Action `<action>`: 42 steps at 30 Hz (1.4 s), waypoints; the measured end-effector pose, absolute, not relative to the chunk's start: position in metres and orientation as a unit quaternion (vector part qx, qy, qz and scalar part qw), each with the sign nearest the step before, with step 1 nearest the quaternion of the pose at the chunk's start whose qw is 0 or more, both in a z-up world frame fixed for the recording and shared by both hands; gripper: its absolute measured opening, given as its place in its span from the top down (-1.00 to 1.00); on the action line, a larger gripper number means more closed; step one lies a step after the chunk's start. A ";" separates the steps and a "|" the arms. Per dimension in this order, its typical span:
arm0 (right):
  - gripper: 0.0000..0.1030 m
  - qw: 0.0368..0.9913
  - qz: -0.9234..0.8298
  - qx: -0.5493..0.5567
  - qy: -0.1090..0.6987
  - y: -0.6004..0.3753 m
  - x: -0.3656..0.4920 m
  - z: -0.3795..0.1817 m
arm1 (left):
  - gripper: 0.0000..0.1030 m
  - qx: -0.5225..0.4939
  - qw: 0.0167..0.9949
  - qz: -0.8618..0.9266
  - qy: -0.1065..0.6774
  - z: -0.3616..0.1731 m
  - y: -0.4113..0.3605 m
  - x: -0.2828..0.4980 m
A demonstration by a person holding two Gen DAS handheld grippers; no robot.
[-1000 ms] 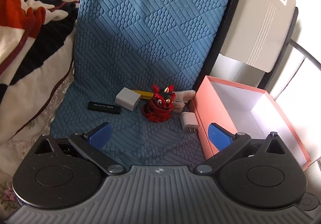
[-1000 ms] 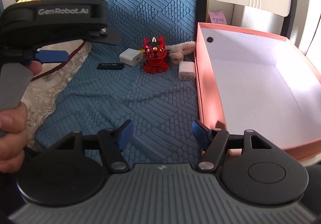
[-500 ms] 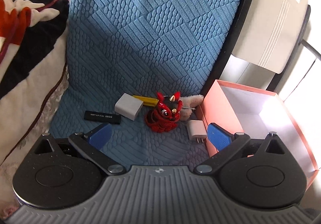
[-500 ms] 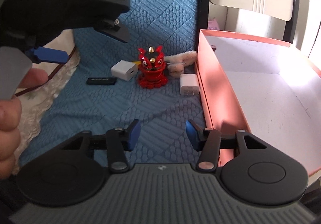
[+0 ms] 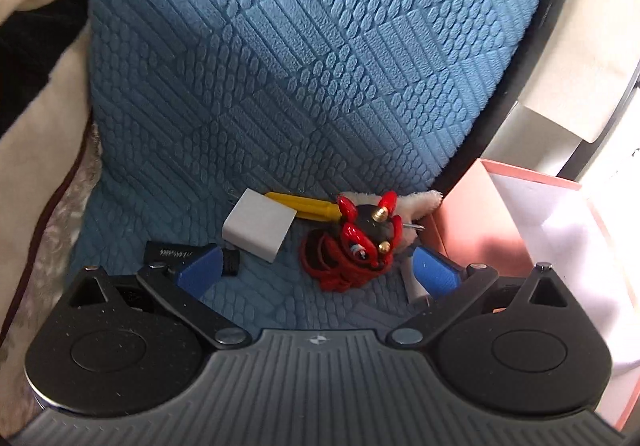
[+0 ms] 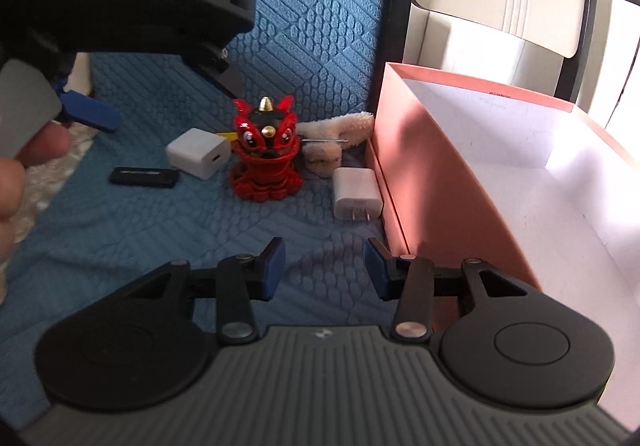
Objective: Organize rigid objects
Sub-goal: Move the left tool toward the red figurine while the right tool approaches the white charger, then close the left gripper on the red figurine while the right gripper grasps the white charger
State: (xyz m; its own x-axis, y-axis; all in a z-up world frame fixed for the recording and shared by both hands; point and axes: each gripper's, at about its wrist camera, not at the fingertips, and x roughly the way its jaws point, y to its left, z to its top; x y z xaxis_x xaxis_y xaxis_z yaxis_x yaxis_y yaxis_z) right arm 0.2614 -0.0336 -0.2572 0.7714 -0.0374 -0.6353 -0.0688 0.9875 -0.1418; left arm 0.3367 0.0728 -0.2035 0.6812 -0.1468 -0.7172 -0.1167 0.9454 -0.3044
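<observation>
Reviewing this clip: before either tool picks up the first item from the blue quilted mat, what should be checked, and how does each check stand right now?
1. Open pink cardboard box free to receive items: ok, nothing visible inside.
2. Left tool open: ok, wide, nothing gripped.
3. Right tool free of any object: ok, jaws closing on nothing.
4. Red lion-dance figurine upright: ok.
5. White plug charger clear of the box wall: cannot tell, very close.
6. Black USB stick unobstructed: ok.

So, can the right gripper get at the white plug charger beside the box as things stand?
Probably yes. The right gripper, empty with jaws closing, points at the white plug charger over bare blue mat; only the pink box wall crowds one side.
</observation>
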 end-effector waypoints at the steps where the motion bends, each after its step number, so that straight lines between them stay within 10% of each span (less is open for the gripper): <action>1: 0.26 0.938 0.002 -0.083 0.338 -0.031 0.267 -0.261 | -0.98 -0.169 0.900 -0.014 0.401 -0.206 0.074 0.341; 17: 0.58 0.934 -0.046 -0.087 0.342 -0.034 0.310 -0.296 | -0.40 -0.186 0.885 -0.064 0.422 -0.239 0.067 0.380; 42: 0.92 0.935 -0.011 -0.072 0.347 -0.024 0.314 -0.294 | -0.42 -0.192 0.888 -0.087 0.408 -0.247 0.062 0.395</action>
State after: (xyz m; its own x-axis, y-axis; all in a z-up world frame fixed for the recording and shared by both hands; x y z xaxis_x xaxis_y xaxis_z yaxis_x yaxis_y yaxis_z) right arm 0.3142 -0.0236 -0.2943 0.7596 -0.0712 -0.6465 -0.0287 0.9894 -0.1426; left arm 0.3952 0.0622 -0.2469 0.6515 -0.3102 -0.6923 -0.0027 0.9116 -0.4111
